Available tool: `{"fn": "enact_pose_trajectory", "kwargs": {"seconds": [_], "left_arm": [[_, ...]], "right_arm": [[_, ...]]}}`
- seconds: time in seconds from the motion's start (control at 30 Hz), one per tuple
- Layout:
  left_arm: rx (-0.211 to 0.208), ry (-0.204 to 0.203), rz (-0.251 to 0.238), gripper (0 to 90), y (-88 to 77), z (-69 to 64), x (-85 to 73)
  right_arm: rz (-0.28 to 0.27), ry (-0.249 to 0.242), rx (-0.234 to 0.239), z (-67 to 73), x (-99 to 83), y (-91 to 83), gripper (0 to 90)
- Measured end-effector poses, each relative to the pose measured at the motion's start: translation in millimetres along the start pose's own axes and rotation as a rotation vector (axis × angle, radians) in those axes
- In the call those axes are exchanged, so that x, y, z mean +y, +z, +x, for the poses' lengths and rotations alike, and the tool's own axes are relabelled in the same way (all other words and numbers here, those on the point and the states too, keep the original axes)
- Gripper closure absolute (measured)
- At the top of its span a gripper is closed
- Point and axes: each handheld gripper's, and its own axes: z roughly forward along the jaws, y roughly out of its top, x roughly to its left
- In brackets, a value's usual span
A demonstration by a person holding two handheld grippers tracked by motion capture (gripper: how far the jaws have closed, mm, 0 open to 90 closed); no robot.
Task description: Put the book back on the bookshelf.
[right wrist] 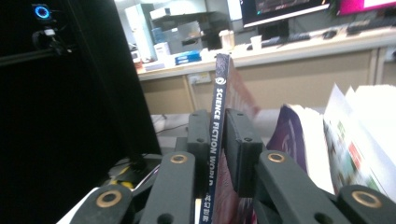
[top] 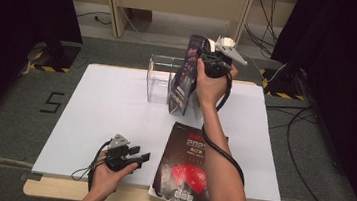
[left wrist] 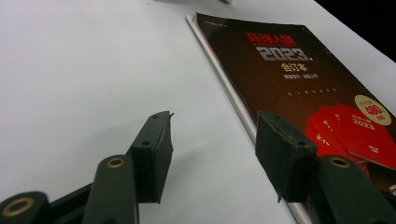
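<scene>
A purple magazine (top: 184,78) hangs upright over the back of the white table top (top: 105,113), beside a clear plastic box (top: 160,81). My right gripper (top: 204,54) is shut on its top edge. In the right gripper view the jaws (right wrist: 219,135) stand on both sides of the spine (right wrist: 220,84), which reads "Science Fiction World", and loose pages (right wrist: 355,135) fan out to the right. My left gripper (top: 141,155) rests low at the table's front edge, open with nothing between its jaws (left wrist: 212,135). A dark book with red artwork (top: 187,167) (left wrist: 299,79) lies flat just right of it.
The clear box stands open-topped at the back centre of the table. Beyond the table are a wooden desk frame (top: 177,0) and cables (top: 307,144) on the grey floor. Dark curtains flank both sides. The left half of the table top is bare.
</scene>
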Motion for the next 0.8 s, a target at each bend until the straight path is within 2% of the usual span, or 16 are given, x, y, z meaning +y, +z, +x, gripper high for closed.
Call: {"fn": "enact_pose_trajectory", "kwargs": {"seconds": [0.1,0.33,0.47,0.8], "left_arm": [[0.000,0.001,0.000,45.2,0.7,-0.7,0.0],[-0.004,0.001,0.005,45.2,2.4,-2.7,-0.6],[-0.005,0.000,0.003,45.2,2.1,-2.7,-0.6],[-0.008,0.001,0.002,45.2,2.0,-3.8,-0.2]], "right_arm": [[0.022,0.030,0.001,-6.5,-2.0,-10.2,78.8],[0.064,0.053,-0.014,-13.0,-9.3,-30.2,75.6],[0.104,0.061,-0.010,-13.1,-14.8,-36.6,73.5],[0.150,0.084,-0.006,-11.9,-19.0,-48.9,70.1]]}}
